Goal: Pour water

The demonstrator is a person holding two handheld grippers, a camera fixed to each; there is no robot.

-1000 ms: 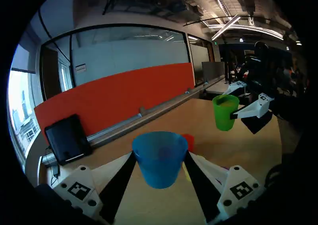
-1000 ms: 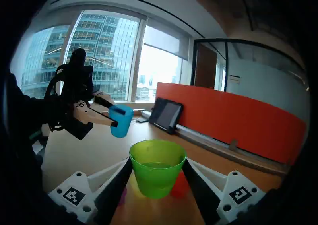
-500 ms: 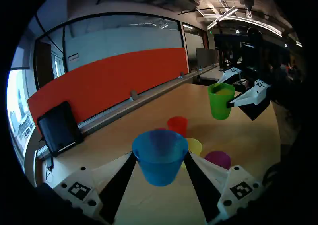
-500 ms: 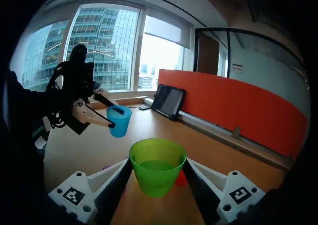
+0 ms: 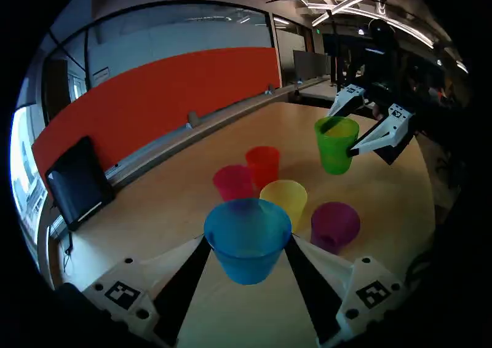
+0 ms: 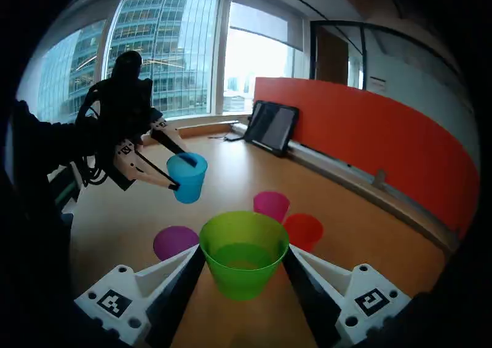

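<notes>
My left gripper [image 5: 247, 249] is shut on a blue cup [image 5: 247, 240], held upright above the wooden table [image 5: 184, 194]; the blue cup [image 6: 187, 177] and the left gripper [image 6: 161, 163] also appear far left in the right gripper view. My right gripper [image 6: 243, 268] is shut on a green cup [image 6: 243, 262] with water in its bottom. The green cup [image 5: 335, 144] and right gripper [image 5: 363, 126] hang at the upper right of the left gripper view. The two held cups are apart, both level.
On the table stand a red cup [image 5: 262, 165], a pink cup [image 5: 234, 182], a yellow cup [image 5: 284, 199] and a purple cup [image 5: 334, 225]. A dark tablet [image 5: 77, 182] leans against the orange partition [image 5: 154, 96]. Large windows [image 6: 154, 53] lie behind.
Both views have tilted downward, so the cups standing on the table have come into sight. The held cups remain gripped and apart, with the blue cup slightly lower in the right gripper view.
</notes>
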